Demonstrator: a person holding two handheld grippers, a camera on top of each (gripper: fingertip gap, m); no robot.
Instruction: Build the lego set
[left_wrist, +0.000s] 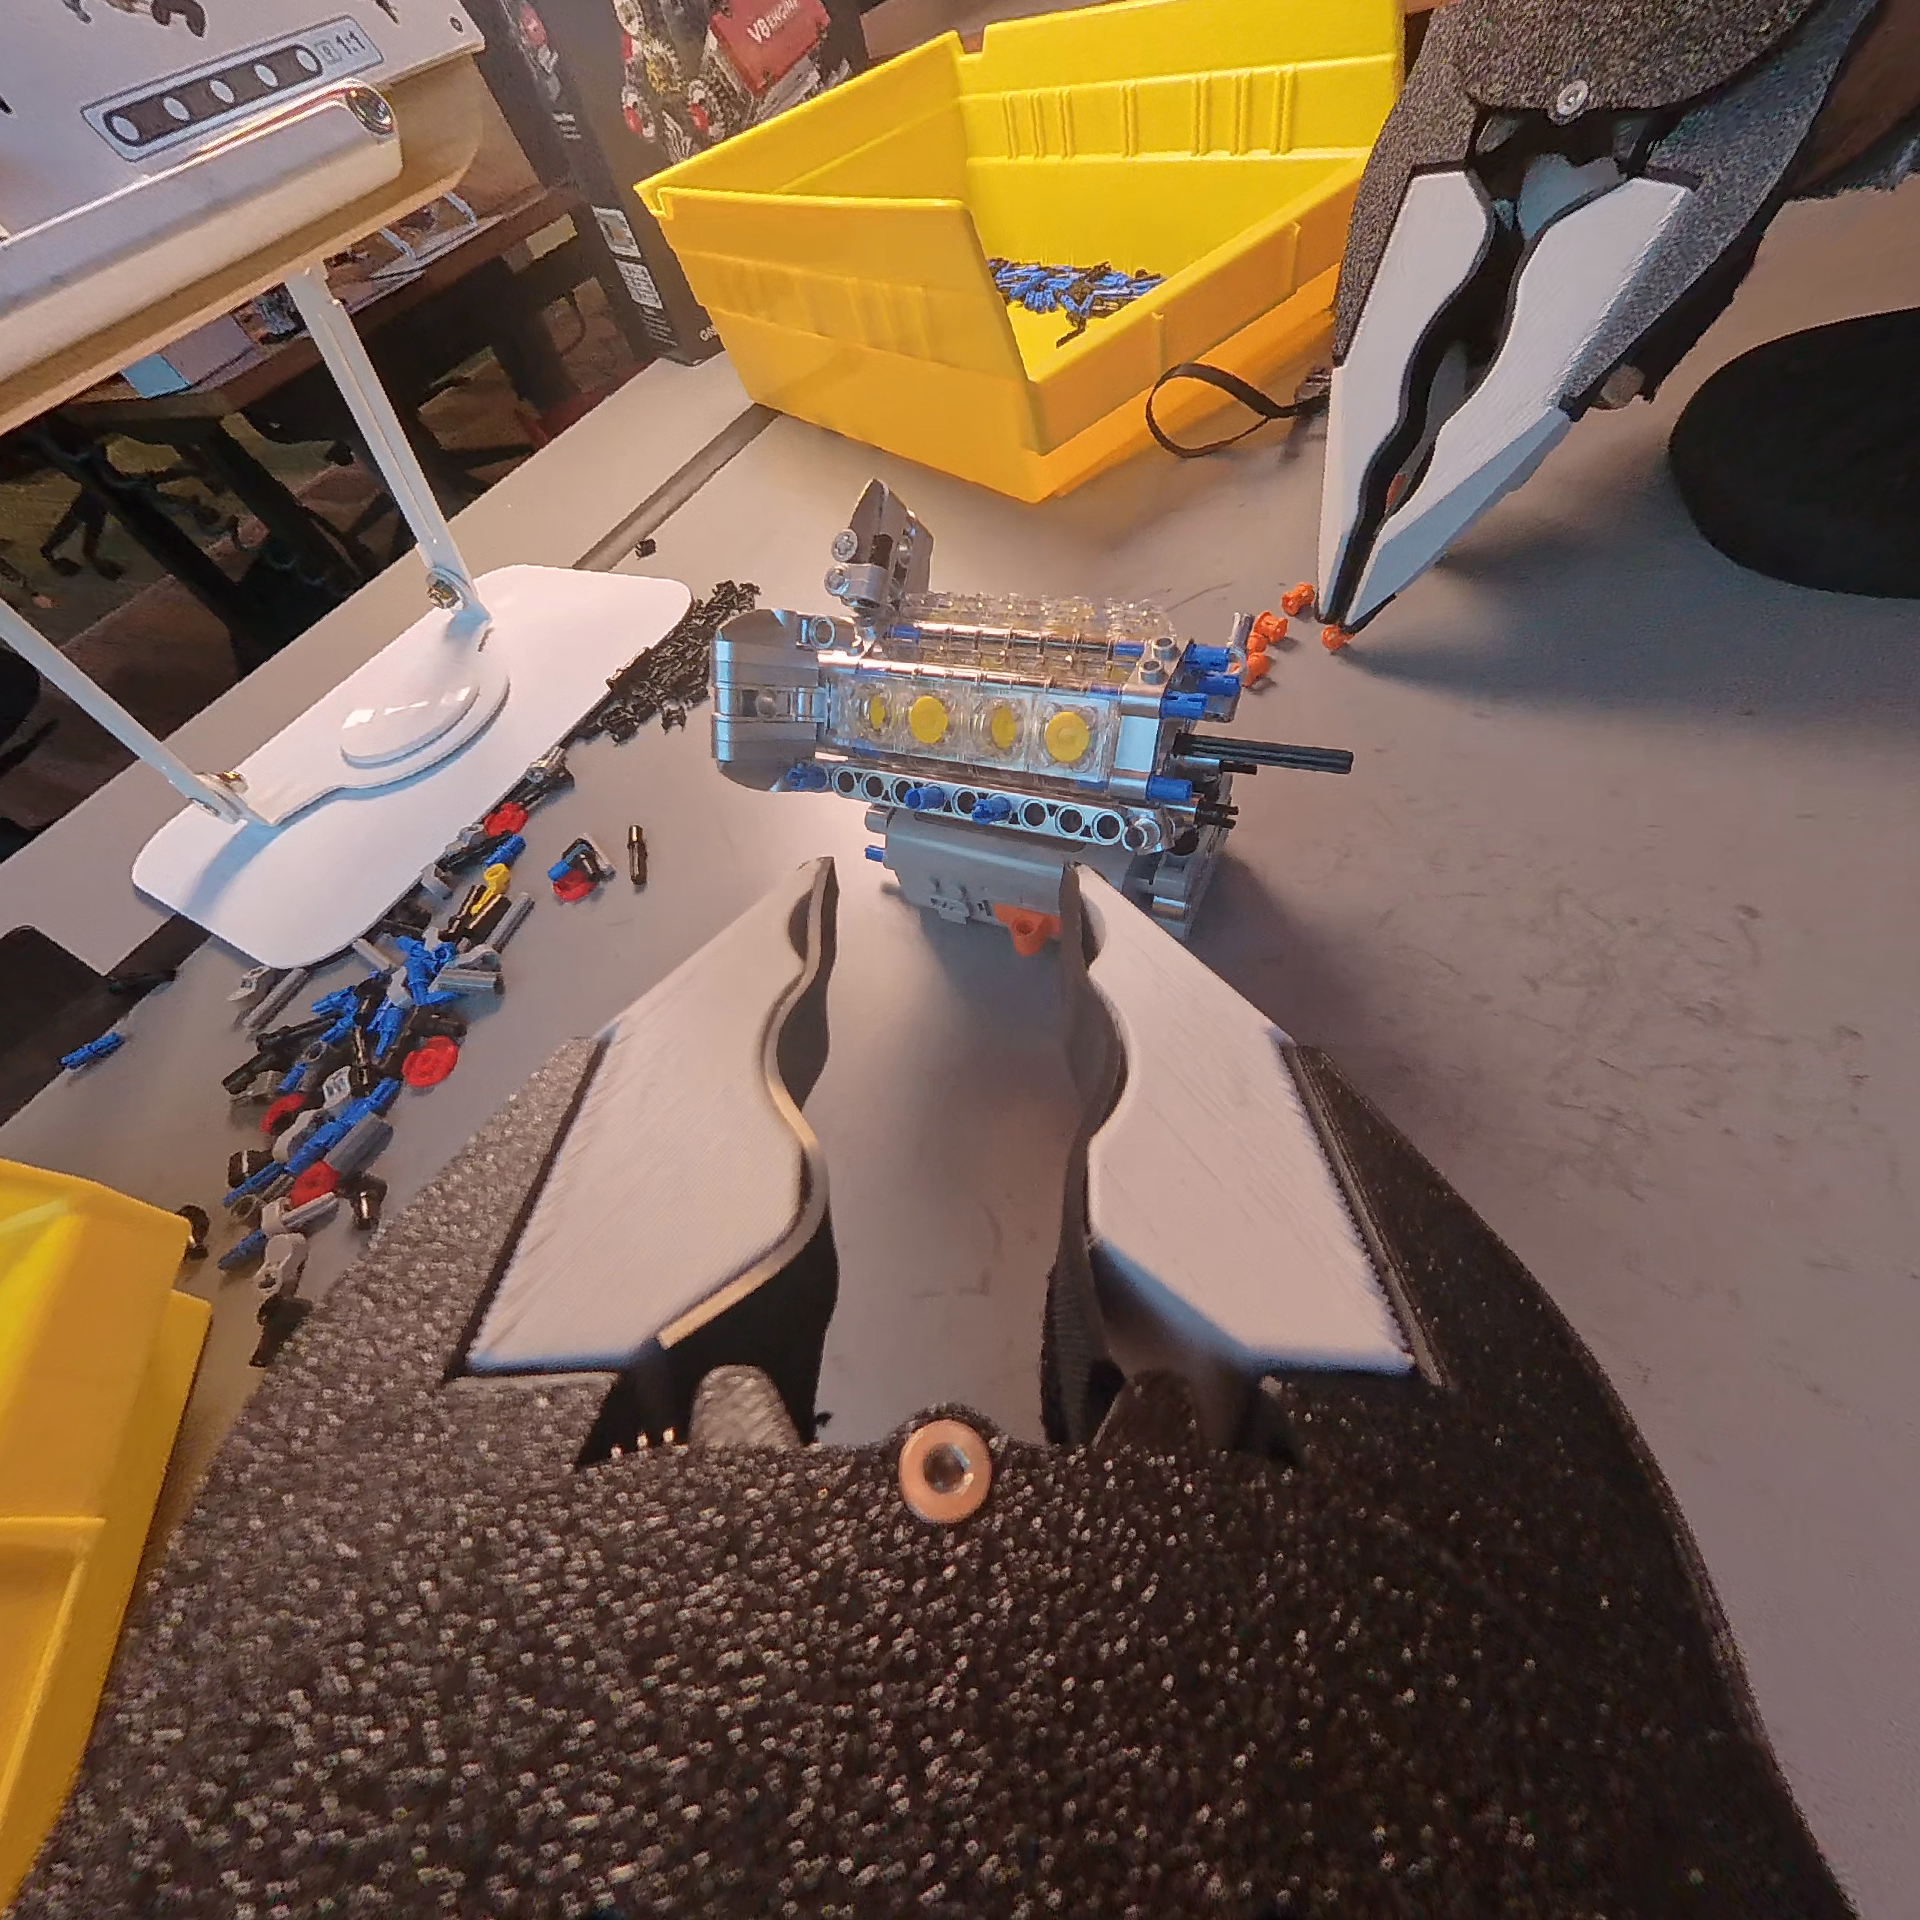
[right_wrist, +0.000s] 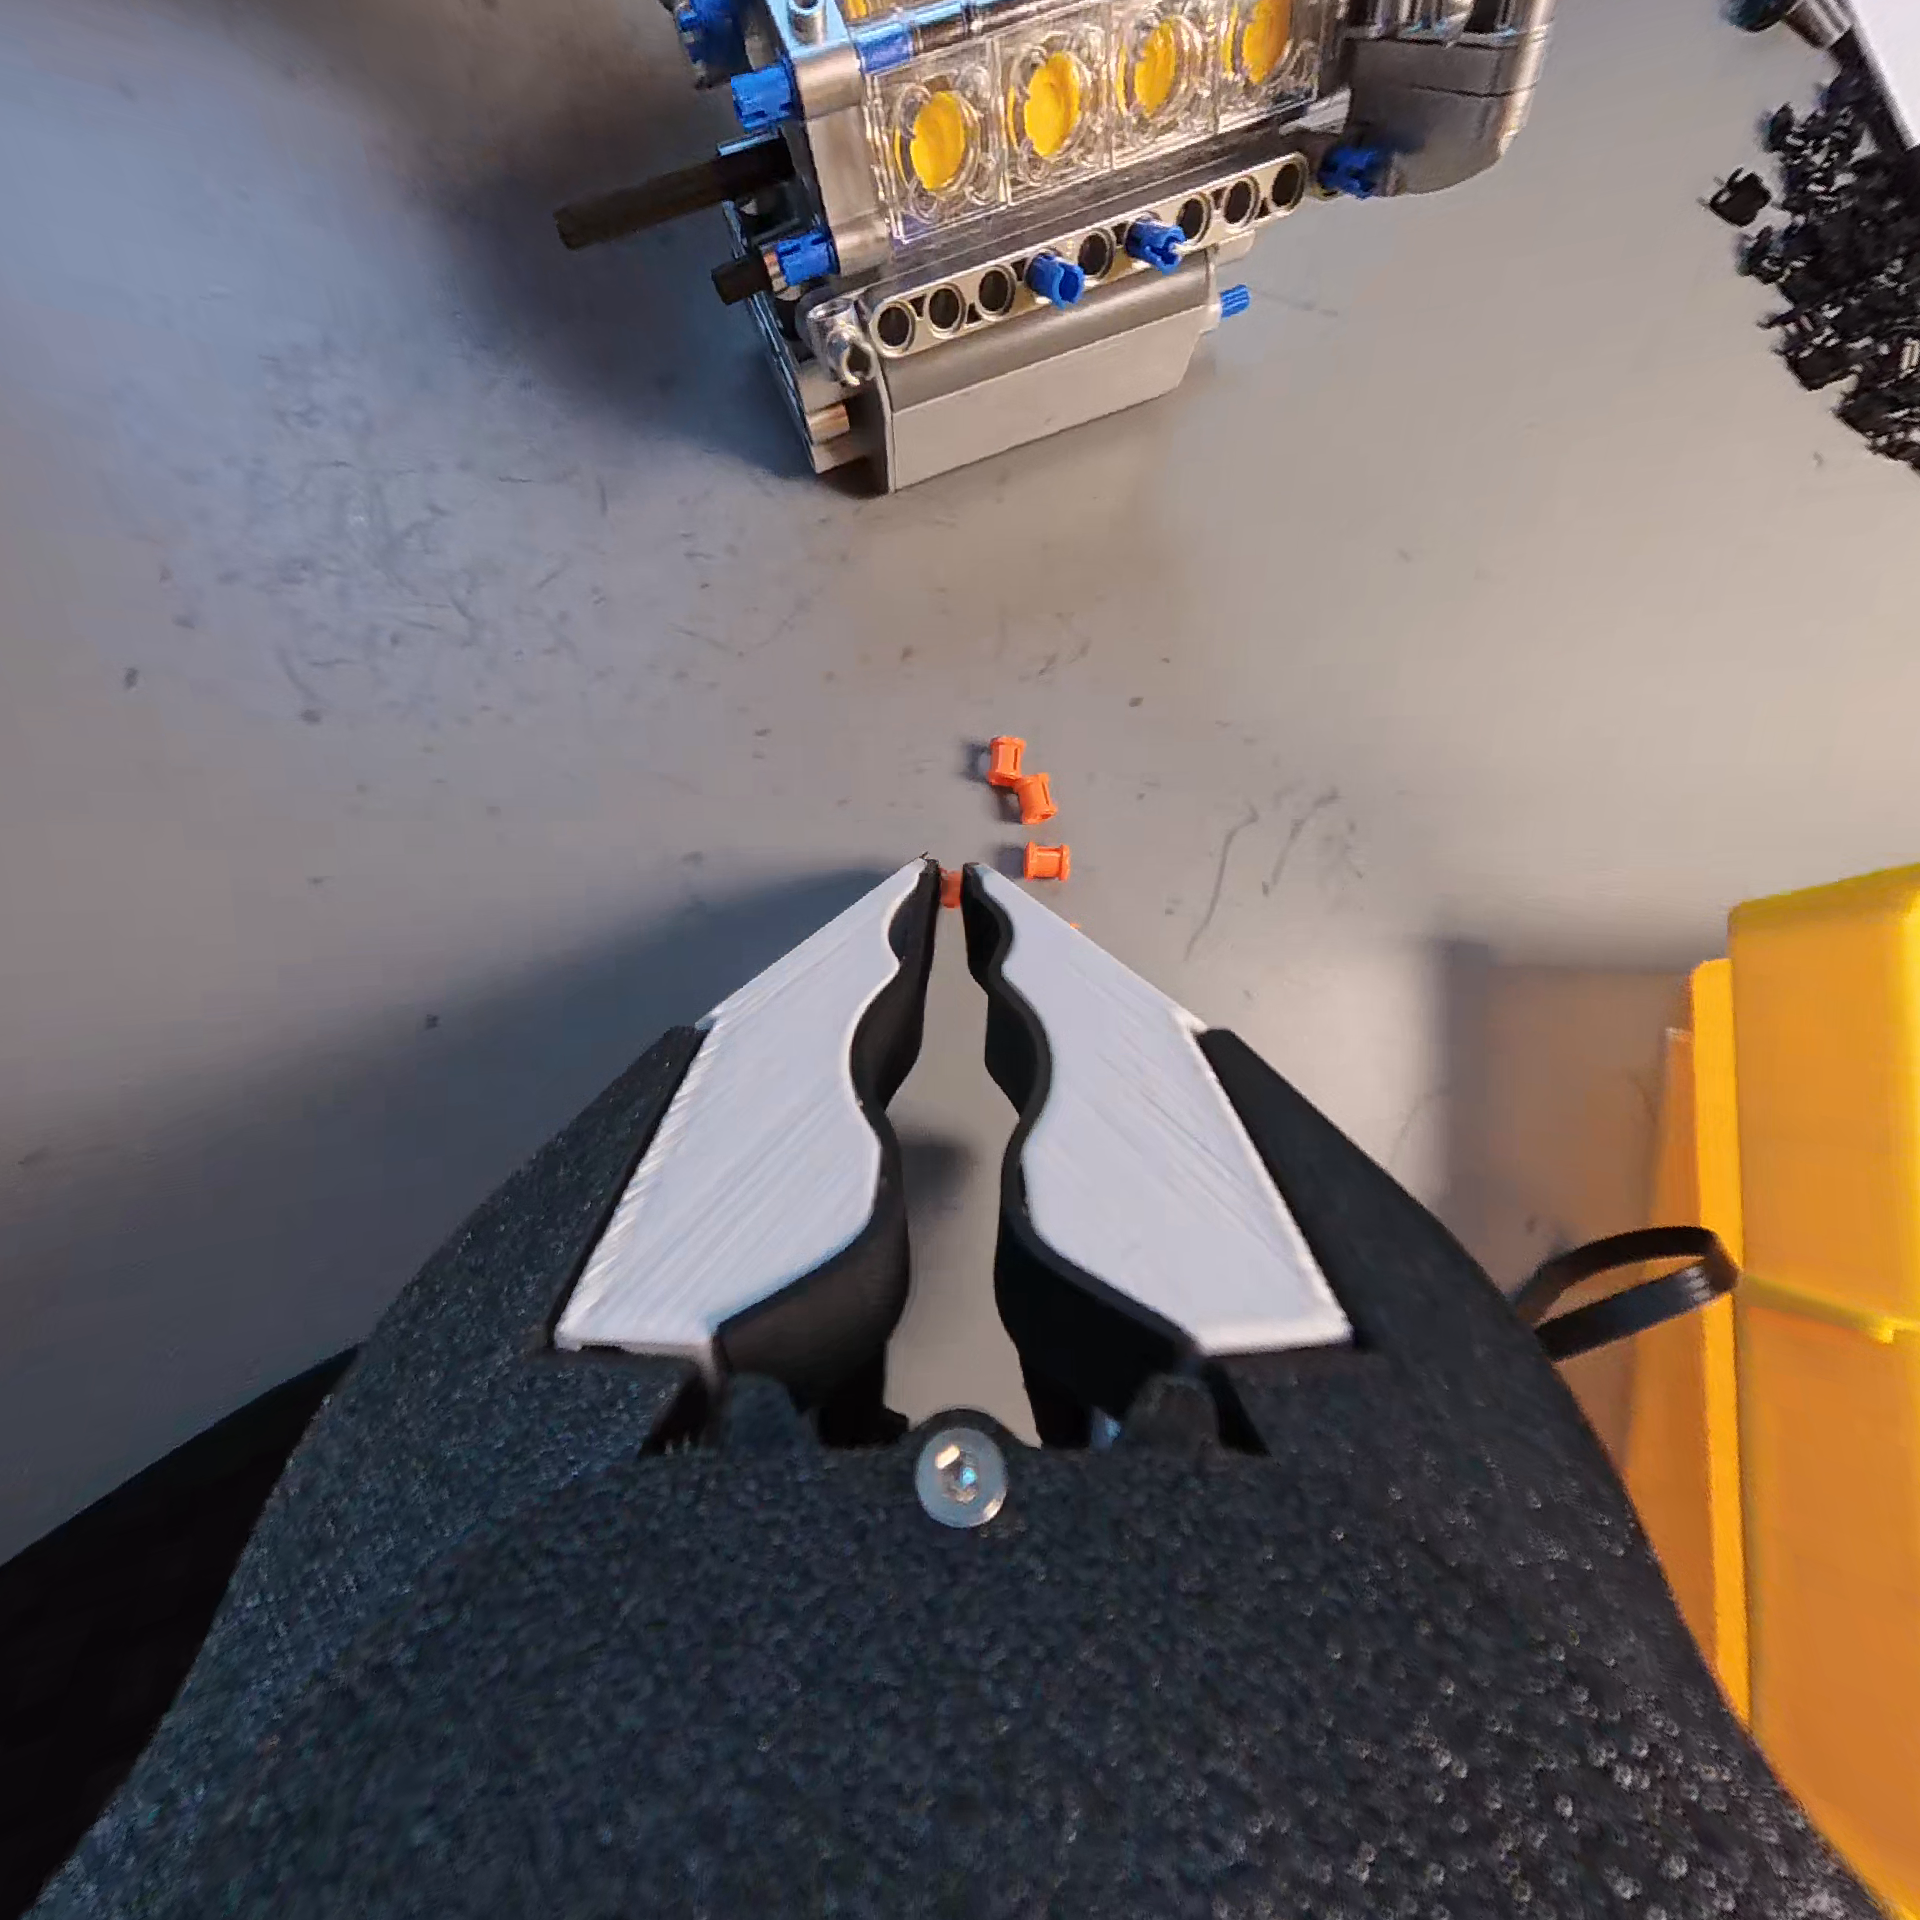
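Note:
A grey brick-built engine model (left_wrist: 977, 748) with clear cylinders and yellow pistons stands on the grey table; it also shows in the right wrist view (right_wrist: 1049, 208). My left gripper (left_wrist: 951, 894) is open, its fingertips on either side of the model's grey base, where an orange piece (left_wrist: 1029, 928) sticks out. My right gripper (right_wrist: 948, 883) is shut on a small orange bush (right_wrist: 950, 889) at the table surface; it also shows in the left wrist view (left_wrist: 1340, 618). Several loose orange bushes (right_wrist: 1023, 795) lie just beyond its tips.
A yellow bin (left_wrist: 1039, 260) holding blue pins stands behind the model; another yellow bin (right_wrist: 1829, 1247) is at the right. A white stand base (left_wrist: 416, 748), a pile of black pins (left_wrist: 675, 665) and mixed loose parts (left_wrist: 353, 1060) lie at the left. A black strap loop (left_wrist: 1216, 410) lies by the bin. Across from one pair of fingers to the other is roughly 15 centimeters. Between my left fingertips and the orange piece (left_wrist: 1029, 928) there is roughly 5 centimeters.

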